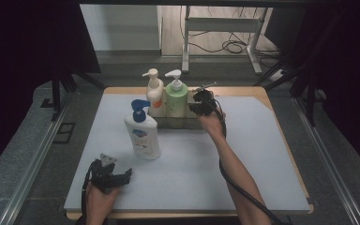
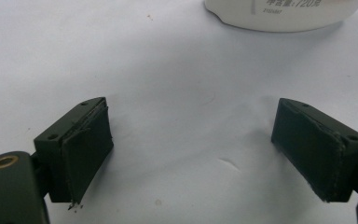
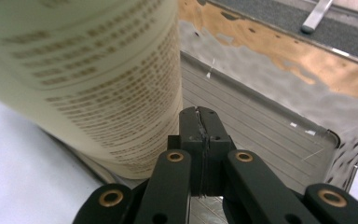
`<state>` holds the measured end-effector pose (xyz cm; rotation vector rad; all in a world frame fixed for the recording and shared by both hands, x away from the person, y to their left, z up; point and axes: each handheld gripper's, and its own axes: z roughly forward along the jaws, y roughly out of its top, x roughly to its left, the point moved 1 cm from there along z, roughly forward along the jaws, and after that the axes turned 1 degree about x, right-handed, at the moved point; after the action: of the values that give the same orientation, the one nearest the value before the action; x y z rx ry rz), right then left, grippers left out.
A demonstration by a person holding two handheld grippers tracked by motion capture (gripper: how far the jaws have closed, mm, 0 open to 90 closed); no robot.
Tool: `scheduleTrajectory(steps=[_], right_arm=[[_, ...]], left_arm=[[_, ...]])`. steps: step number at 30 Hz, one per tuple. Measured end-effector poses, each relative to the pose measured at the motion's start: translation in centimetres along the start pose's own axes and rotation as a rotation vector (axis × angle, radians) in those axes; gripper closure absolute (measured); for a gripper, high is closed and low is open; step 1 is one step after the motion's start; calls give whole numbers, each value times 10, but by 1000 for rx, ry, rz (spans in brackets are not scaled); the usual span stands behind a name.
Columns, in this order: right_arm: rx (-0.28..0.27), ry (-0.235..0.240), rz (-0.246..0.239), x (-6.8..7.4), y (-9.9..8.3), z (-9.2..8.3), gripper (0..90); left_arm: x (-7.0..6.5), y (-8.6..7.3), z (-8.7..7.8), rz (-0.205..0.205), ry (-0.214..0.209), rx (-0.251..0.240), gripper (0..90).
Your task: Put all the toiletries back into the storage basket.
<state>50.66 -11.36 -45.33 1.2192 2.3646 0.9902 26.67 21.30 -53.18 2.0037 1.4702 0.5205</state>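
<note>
Right gripper [image 1: 198, 104] sat beside the green bottle [image 1: 176, 101], down at the clear tray [image 3: 279, 135] holding that bottle and the orange one [image 1: 154, 93]. In the right gripper view its jaws were fully closed, pad to pad; they looked pinched on the tray's thin near wall, though the wall was too transparent to be sure. The green bottle stood just left of the jaws, almost touching. Left gripper [image 1: 115, 177] rested near the table's [image 1: 262, 154] front edge, jaws wide open, nothing between them, blue-pump bottle [image 1: 142, 133] standing just ahead. Risks: if the grip was only on the wall's lip, a pull could have slipped off or flexed the tray. A jerky drag could have rocked the two tall pump bottles, and either could have tipped over the low wall. A sideways move of the gripper could have knocked the green bottle. The blue-pump bottle stood close to the tray's front-left, so dragging that way could have toppled it.
</note>
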Motion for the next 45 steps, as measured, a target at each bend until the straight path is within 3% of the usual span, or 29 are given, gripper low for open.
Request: scheduleTrajectory(steps=[13,23,45], right_arm=[[31,15,20,2,-1,11,896],[44,17,-5,13,1,17,897],[35,20,-24,14,-2,14,876]], left_arm=[[0,0,0,0,1,0,114],[0,0,0,0,1,0,114],[0,0,0,0,0,0,114]])
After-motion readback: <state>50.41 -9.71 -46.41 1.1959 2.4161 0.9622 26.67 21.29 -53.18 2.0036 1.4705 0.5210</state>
